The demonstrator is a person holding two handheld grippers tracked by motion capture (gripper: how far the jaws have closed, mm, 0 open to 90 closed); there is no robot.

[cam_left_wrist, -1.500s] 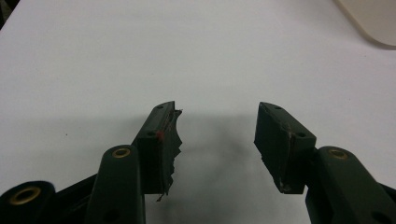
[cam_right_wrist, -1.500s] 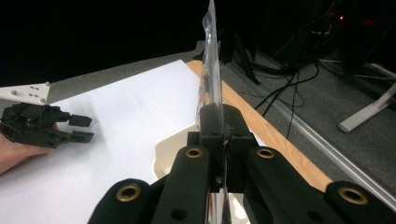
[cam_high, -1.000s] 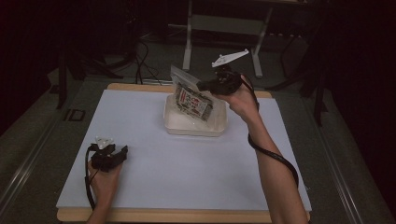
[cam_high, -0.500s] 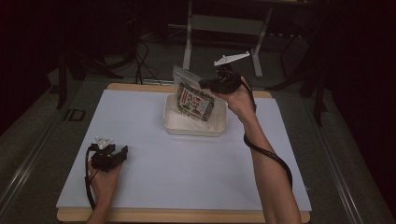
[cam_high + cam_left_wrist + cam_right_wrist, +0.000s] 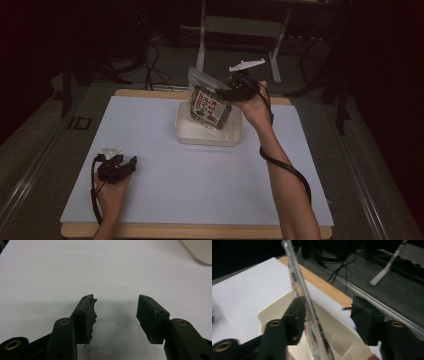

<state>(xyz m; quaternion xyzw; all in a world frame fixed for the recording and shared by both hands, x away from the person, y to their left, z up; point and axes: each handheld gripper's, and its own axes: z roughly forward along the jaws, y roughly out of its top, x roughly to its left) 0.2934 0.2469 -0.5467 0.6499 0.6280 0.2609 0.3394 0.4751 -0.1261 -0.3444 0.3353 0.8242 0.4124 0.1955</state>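
In the high view, a white sheet [image 5: 165,150] covers the wooden table [image 5: 200,231], and a cream tray [image 5: 207,136] stands on the sheet in its far half, a little right of the middle. A clear snack bag [image 5: 209,105] with a red and white label and dark contents stands tilted in this tray, with its lower end inside and its top edge rising above the far rim. The right gripper [image 5: 231,91] is at the upper right side of the bag, held by the right hand [image 5: 256,107], and a black cable hangs along the forearm. The left gripper [image 5: 127,166] rests low on the near left part of the sheet, well apart from the tray, with the left hand [image 5: 111,192] behind it. In the left gripper view, the two black jaws stand wide apart over the bare white sheet, with nothing between them, so this gripper is open; one corner of the tray [image 5: 200,251] shows at the top right. In the right gripper view, the jaws have just been opening and now stand wide apart. The thin clear edge of the bag [image 5: 298,287] passes between them, lying against the left jaw and apart from the right jaw, so the pads do not press on it. Below the jaws is the inside of the tray [image 5: 274,308], and the lower part of the bag goes down into it.
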